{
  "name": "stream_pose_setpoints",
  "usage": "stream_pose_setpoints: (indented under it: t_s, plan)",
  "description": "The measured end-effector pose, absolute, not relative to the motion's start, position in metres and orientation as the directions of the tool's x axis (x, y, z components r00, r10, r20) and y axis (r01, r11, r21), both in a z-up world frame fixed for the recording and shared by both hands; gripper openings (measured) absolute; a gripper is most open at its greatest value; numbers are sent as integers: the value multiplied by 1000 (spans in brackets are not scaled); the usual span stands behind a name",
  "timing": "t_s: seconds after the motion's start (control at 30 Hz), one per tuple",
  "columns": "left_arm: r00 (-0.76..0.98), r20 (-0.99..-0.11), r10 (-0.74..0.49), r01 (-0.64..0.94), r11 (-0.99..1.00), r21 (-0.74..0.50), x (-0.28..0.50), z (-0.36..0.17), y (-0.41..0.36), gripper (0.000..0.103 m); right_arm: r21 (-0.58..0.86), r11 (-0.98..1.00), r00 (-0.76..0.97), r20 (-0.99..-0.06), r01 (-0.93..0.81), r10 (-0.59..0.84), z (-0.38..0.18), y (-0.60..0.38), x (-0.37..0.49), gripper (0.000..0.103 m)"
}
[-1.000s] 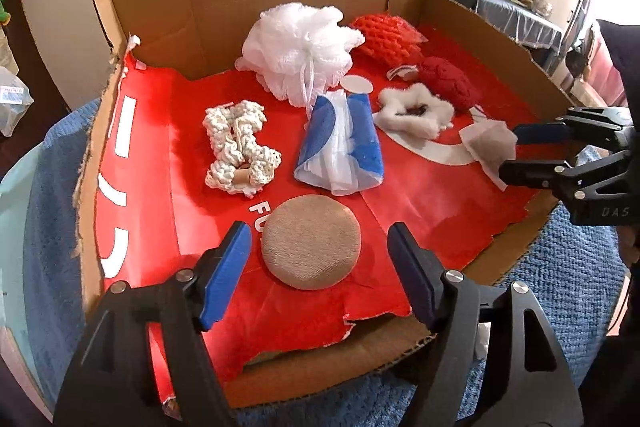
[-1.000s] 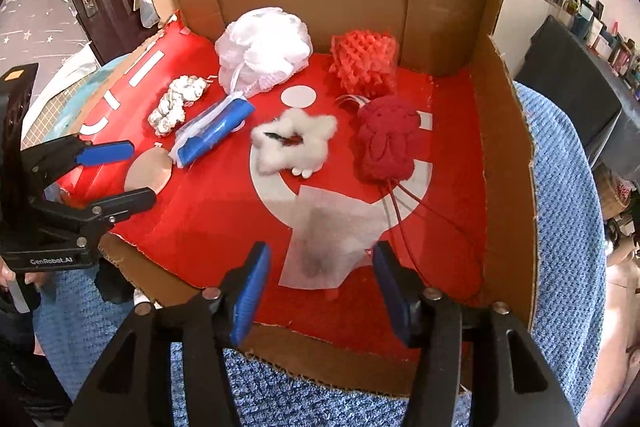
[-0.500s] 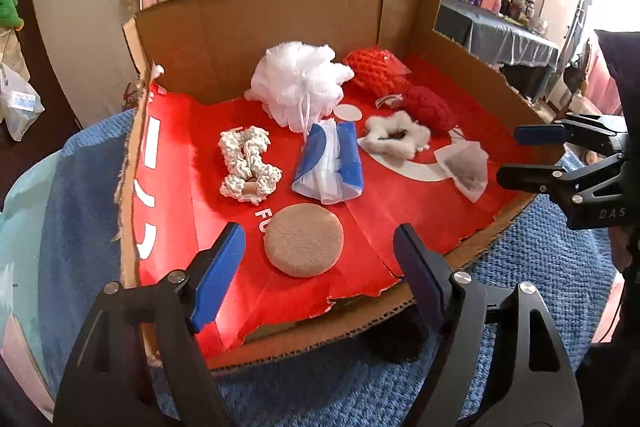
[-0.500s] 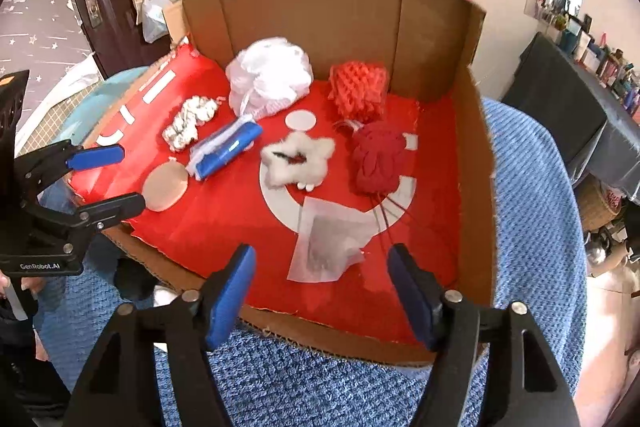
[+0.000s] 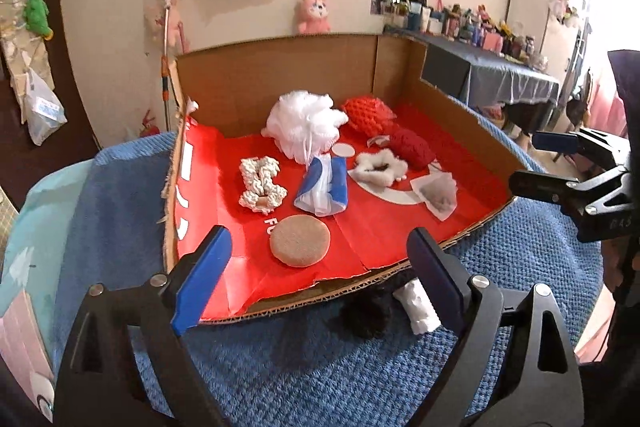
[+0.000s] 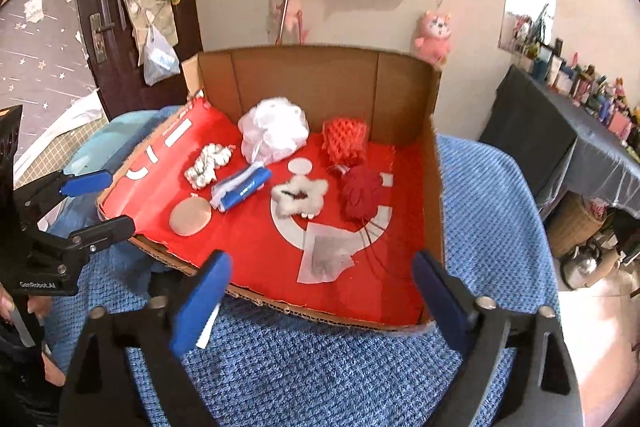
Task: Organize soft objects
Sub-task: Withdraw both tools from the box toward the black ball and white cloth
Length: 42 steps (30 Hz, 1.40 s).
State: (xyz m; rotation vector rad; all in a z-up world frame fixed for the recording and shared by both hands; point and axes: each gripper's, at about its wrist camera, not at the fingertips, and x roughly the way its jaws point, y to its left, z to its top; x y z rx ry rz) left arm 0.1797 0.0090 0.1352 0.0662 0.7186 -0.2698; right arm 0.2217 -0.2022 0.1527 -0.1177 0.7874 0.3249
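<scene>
Both claws had drawn back from the box over the last second: the left claw (image 5: 316, 267) and the right claw (image 6: 320, 291) stood with jaws spread wide and empty, now off the open near edge of the cardboard box (image 6: 434, 187) and over the blue blanket (image 6: 320, 367), where earlier they had hung above the red lining. No item had shifted meanwhile, so the retreat read as a pause or a finished pass rather than a grasp in progress. Inside the box, nearest the open edge, lay the tan round pad (image 5: 300, 241) toward the left wall and the flat sachet (image 6: 326, 259) toward the right. Behind these lay the white knitted piece (image 5: 262, 185), the blue-and-white pack (image 5: 324, 189), the white fluffy scrunchie (image 6: 299, 195) and the dark red yarn bundle (image 6: 360, 189). Against the back wall sat the white mesh pouf (image 5: 306, 131) and the red mesh item (image 6: 345, 141). All items lay apart or barely touching.
</scene>
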Motion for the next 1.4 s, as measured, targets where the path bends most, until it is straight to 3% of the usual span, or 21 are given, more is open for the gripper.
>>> stream_pose_setpoints:
  t_s: [0.2, 0.7, 1.07, 1.4]
  plan:
    - [767, -611, -194, 224, 974, -28, 157, 145, 10, 95, -7, 946, 718, -653, -323, 240, 163, -199, 195, 103]
    - [820, -549, -160, 170, 985, -32, 108, 128, 6, 97, 25, 966, 821, -520, -259, 234, 148, -203, 137, 103]
    - [772, -615, -161, 176, 984, -36, 108, 96, 5, 97, 63, 959, 765, -590, -277, 260, 112, -197, 135, 103]
    - [704, -664, -254, 274, 959, -77, 123, 82, 9, 93, 183, 908, 639, -658, -377, 398, 86, -183, 159, 103]
